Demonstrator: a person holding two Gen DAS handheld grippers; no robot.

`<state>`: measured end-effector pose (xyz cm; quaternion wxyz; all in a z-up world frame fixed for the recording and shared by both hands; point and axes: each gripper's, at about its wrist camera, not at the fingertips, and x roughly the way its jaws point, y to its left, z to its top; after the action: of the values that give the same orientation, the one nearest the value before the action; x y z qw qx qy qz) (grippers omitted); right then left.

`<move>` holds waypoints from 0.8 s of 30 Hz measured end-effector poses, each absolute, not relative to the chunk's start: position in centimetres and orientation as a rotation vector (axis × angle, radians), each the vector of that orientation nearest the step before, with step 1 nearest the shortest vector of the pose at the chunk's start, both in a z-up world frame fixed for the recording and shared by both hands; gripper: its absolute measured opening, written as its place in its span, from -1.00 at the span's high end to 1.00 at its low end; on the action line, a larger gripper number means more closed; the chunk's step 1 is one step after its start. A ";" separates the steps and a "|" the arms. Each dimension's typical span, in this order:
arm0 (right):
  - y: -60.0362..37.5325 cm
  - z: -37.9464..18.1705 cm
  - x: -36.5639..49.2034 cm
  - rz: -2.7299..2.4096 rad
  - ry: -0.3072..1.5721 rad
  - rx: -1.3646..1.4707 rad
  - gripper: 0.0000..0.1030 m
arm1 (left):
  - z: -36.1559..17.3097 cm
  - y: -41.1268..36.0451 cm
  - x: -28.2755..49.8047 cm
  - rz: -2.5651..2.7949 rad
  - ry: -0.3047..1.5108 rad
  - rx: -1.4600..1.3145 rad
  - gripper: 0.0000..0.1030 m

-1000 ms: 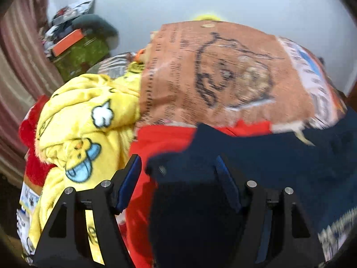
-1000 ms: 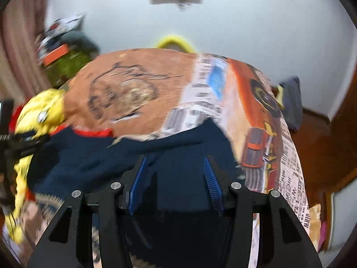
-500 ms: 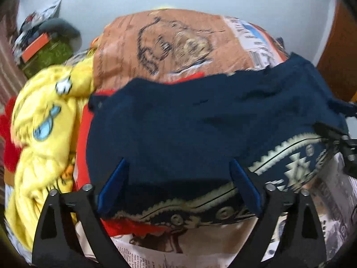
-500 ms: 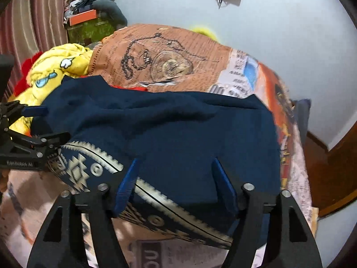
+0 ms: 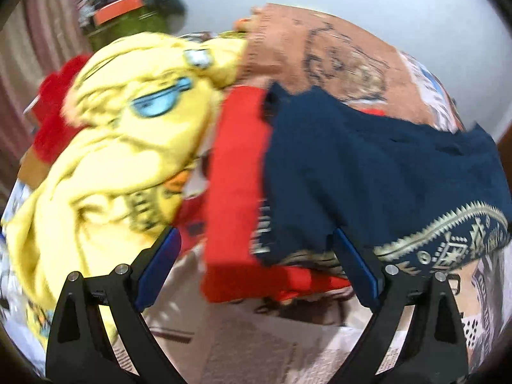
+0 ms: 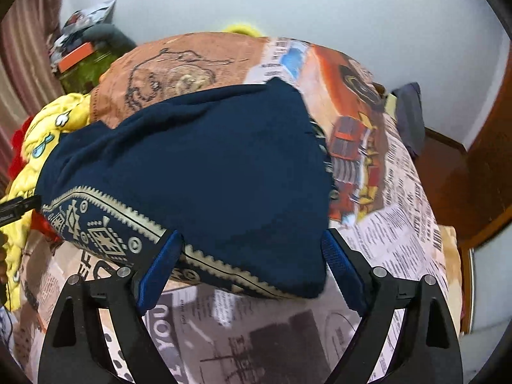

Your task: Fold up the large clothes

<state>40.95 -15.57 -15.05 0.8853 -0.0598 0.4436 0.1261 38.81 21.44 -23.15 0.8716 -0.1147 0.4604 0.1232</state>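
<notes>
A navy garment [image 6: 208, 160] with a cream patterned hem lies folded on the printed bed sheet [image 6: 256, 326]. Its left side rests on a red garment [image 5: 236, 166]. My right gripper [image 6: 251, 236] hovers at the fold's near edge; its jaws are opening, and the blue pads stand clear on either side of the cloth. My left gripper [image 5: 254, 236] is open over the near left corner, where the red cloth and the navy garment [image 5: 368, 172] meet, gripping nothing. A tip of the left gripper [image 6: 16, 208] shows at the right wrist view's left edge.
A crumpled yellow cartoon blanket [image 5: 128, 134] and red fabric pile up on the bed's left side. A green box [image 5: 128, 22] with clutter stands in the far left corner. Beyond the bed's right edge are a dark cloth [image 6: 409, 115] and a wooden door [image 6: 486, 160].
Both grippers opened, let go of the navy garment and drew back toward the near edge. The garment now lies folded on the bed. The left view swung left toward the yellow blanket.
</notes>
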 end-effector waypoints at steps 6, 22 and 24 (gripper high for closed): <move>-15.7 -14.0 40.6 0.248 0.912 -0.118 -0.69 | -21.7 23.3 36.7 0.275 0.911 -0.346 -0.86; -12.6 -17.0 43.1 0.345 0.981 -0.038 -0.73 | -26.5 21.4 38.9 -0.228 0.906 -0.987 -0.82; -13.3 -17.1 43.0 0.354 0.969 -0.002 -0.81 | -27.2 21.8 39.3 -0.222 0.897 -1.020 -0.82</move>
<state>43.04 -13.31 -17.07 0.8698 -0.0008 0.4635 0.1691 39.27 21.76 -27.21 0.7724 -0.4708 0.4139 -0.1022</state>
